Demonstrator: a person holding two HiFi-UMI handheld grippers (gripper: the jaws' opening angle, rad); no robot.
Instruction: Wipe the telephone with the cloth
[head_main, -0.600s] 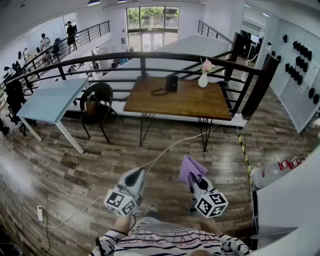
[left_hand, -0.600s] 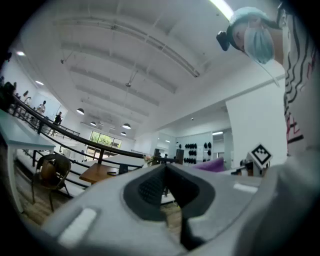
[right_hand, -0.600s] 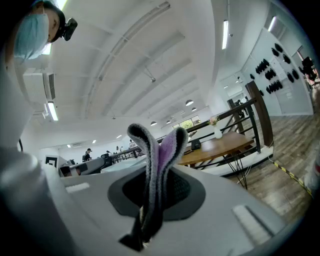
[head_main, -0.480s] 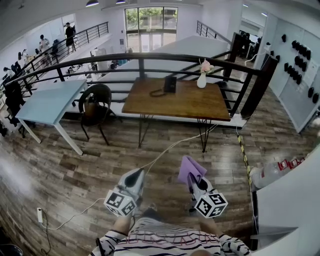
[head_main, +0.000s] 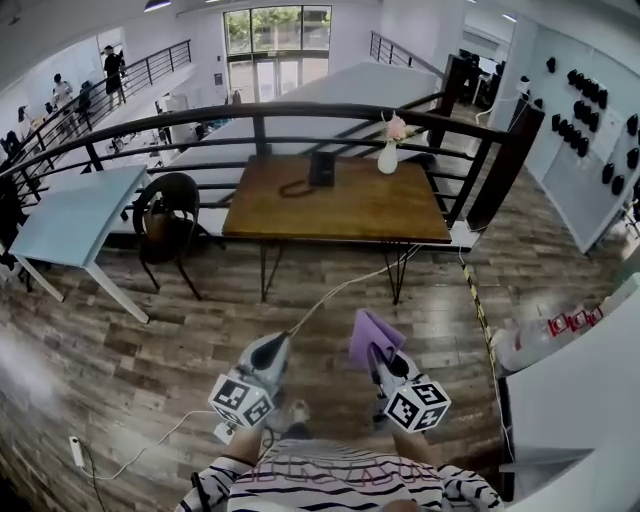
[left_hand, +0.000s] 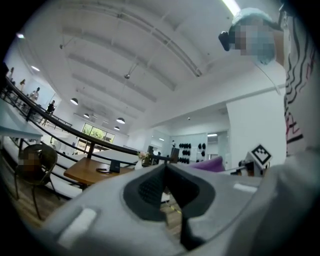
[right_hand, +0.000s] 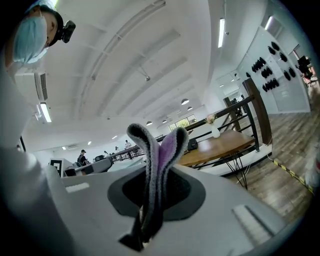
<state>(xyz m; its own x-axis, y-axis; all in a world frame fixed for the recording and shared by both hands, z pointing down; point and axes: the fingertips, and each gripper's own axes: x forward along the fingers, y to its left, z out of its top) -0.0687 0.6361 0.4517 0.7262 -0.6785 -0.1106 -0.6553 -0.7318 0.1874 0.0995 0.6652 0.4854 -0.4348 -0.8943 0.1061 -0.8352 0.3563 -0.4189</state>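
Carrying the cloth (head_main: 366, 330) clamped in the right gripper (head_main: 376, 352), left gripper (head_main: 278, 342) closed, empty; likely needing to reach the telephone (head_main: 321, 169) at the table (head_main: 350, 212) far edge.

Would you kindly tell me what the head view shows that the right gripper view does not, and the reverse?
Only the head view shows the blue table, the black chair and the white floor cable. Only the right gripper view shows the camera on the person's head and the right gripper with its jaws shut on the folded purple cloth. Both show that cloth, the wooden table, the telephone and the vase.
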